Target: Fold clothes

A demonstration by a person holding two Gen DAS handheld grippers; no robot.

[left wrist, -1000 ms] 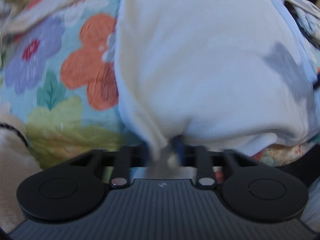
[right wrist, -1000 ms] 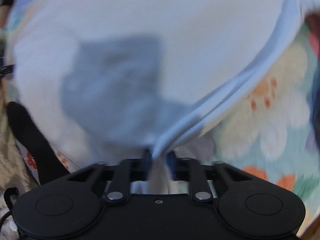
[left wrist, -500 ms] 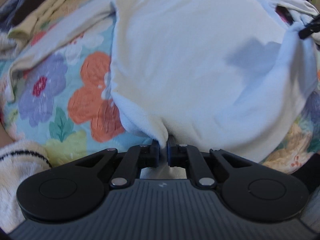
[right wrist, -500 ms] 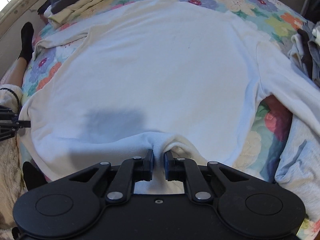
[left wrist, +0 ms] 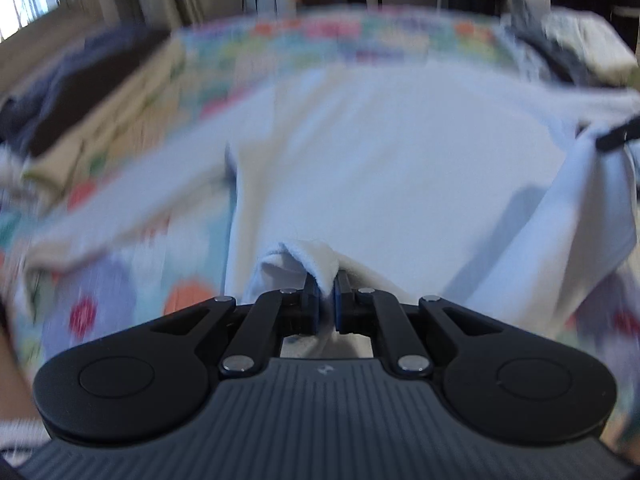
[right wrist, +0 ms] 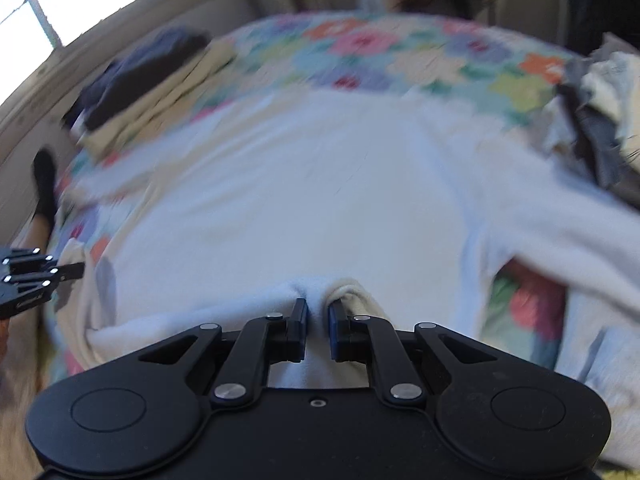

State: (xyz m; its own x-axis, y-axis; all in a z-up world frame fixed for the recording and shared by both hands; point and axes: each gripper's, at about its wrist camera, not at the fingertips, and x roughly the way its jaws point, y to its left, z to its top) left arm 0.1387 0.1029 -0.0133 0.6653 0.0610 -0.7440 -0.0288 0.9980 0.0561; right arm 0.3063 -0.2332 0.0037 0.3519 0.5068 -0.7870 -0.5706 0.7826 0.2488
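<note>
Your left gripper (left wrist: 327,280) and right gripper (right wrist: 318,312) each have their fingers clamped on the near hem of the white sweatshirt (right wrist: 320,200), which lies spread across the floral bedspread (right wrist: 400,52)

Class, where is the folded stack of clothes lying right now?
In both wrist views the folded stack lies upper left on the floral quilt, beyond the white sweatshirt.

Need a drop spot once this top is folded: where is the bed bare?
Bare quilt lies beyond the white sweatshirt, toward the far edge. Left edge is crowded by a folded stack; right edge by a loose clothes pile. A small quilt patch shows under the right sleeve.
</note>
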